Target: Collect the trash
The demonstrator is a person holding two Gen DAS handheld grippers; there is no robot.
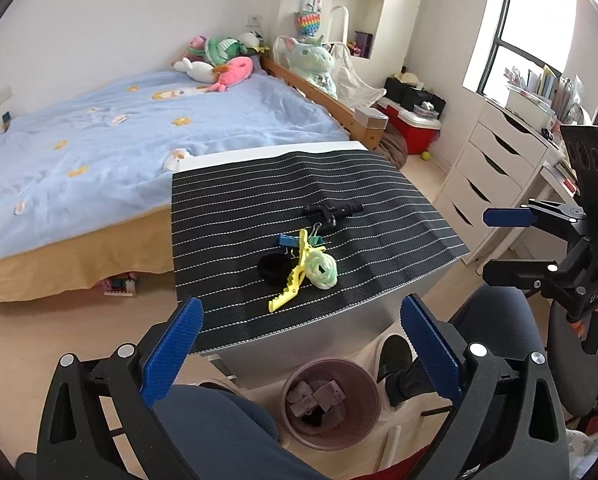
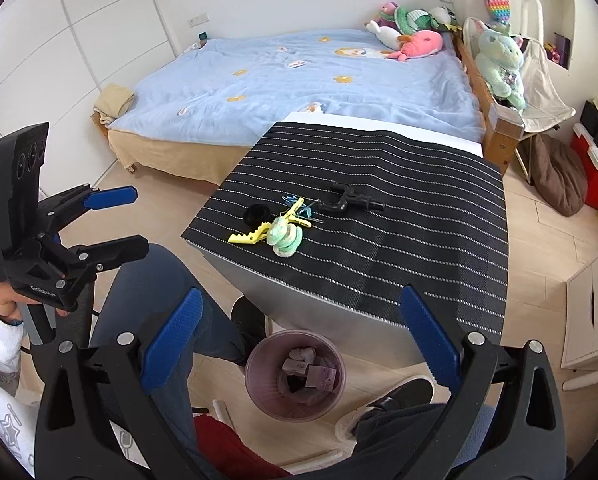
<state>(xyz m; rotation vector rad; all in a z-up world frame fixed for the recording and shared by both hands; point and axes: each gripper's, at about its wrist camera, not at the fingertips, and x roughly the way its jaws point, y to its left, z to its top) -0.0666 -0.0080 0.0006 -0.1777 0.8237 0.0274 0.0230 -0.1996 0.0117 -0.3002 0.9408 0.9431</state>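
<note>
Bin (image 1: 331,404) below, between open left gripper (image 1: 299,344) fingers.

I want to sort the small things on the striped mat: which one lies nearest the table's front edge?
The long yellow plastic hair clip; its toothed tip passes the others toward the bin.

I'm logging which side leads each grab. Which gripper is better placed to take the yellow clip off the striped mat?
Probably the left gripper: it is open and the yellow clip lies just ahead between its fingers. The right gripper, also open, sees the clip off to its left. Close call.
</note>
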